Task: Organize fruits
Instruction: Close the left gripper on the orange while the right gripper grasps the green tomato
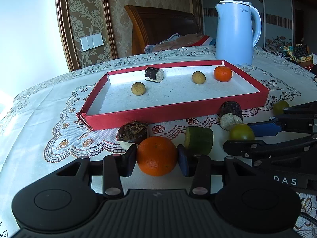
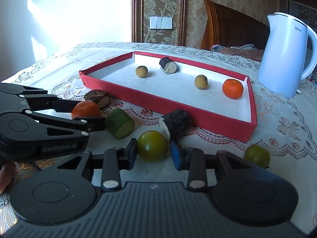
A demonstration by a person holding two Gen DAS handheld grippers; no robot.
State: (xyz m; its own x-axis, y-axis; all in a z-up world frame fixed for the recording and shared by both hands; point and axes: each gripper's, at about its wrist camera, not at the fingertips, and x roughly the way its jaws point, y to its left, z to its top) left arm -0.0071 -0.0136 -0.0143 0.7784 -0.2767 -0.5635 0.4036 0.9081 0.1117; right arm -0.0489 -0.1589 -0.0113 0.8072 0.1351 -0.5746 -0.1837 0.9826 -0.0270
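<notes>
A red tray [image 1: 150,117] [image 2: 218,125] holds a small orange [image 1: 222,73] [image 2: 232,88], two tan round fruits [image 1: 138,88] [image 1: 198,77] and a dark cut piece [image 1: 154,74]. My left gripper [image 1: 157,157] [image 2: 93,122] is shut on a large orange [image 1: 156,155] [image 2: 86,109] on the tablecloth. My right gripper [image 2: 153,150] [image 1: 255,136] is shut on a green round fruit [image 2: 153,145] [image 1: 242,132]. A green cut piece [image 1: 198,140] [image 2: 119,123], a dark cut piece [image 1: 230,116] [image 2: 175,123], a brown piece [image 1: 132,132] [image 2: 97,97] and another green fruit [image 1: 281,107] [image 2: 257,156] lie in front of the tray.
A pale blue kettle [image 1: 236,33] [image 2: 287,55] stands behind the tray's right end. The lace tablecloth [image 1: 49,119] covers the table. A wooden headboard [image 1: 162,25] and bedding lie beyond the far edge.
</notes>
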